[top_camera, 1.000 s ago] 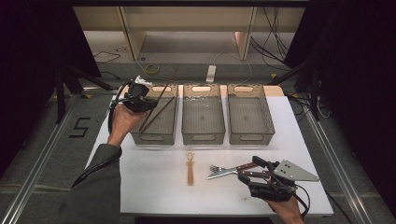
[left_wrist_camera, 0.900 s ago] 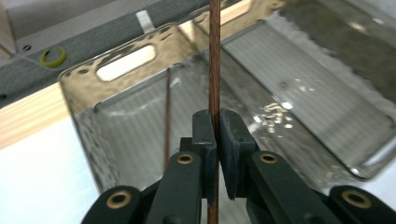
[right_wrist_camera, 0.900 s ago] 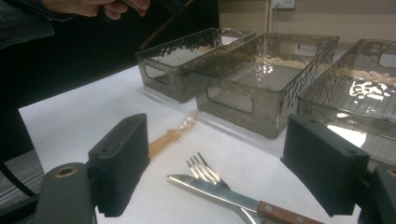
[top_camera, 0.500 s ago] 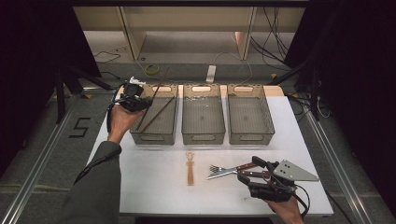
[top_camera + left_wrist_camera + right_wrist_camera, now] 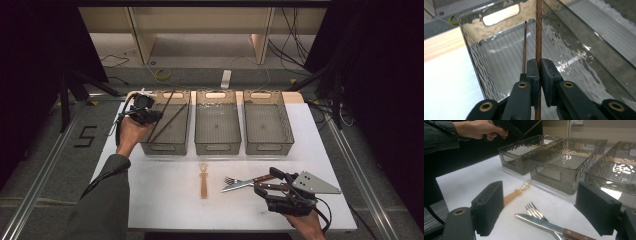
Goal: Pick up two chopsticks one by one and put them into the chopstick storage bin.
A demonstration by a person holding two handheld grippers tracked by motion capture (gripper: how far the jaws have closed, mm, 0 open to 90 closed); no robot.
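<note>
Brown and thin, a chopstick (image 5: 538,37) is clenched between the jaws of the left gripper (image 5: 145,114) at the near left corner of the left bin (image 5: 167,145), and it slants up and away over that bin. A second chopstick (image 5: 524,47) lies inside the same bin, leaning toward its far wall. In the left gripper view the jaws pinch the held stick with no gap. Two more clear bins stand in a row to the right, the middle bin (image 5: 218,146) and the right bin (image 5: 268,146), side by side on the white bench (image 5: 165,200). Nearer the person, an amber plastic spoon (image 5: 203,181) lies alone on the bench. Right of it a fork (image 5: 235,181) and a wooden-handled knife (image 5: 247,183) lie touching, the knife across the fork. The right gripper (image 5: 274,186) rests low at their handle ends, its jaws released and spread wide, gripping nothing.
</note>
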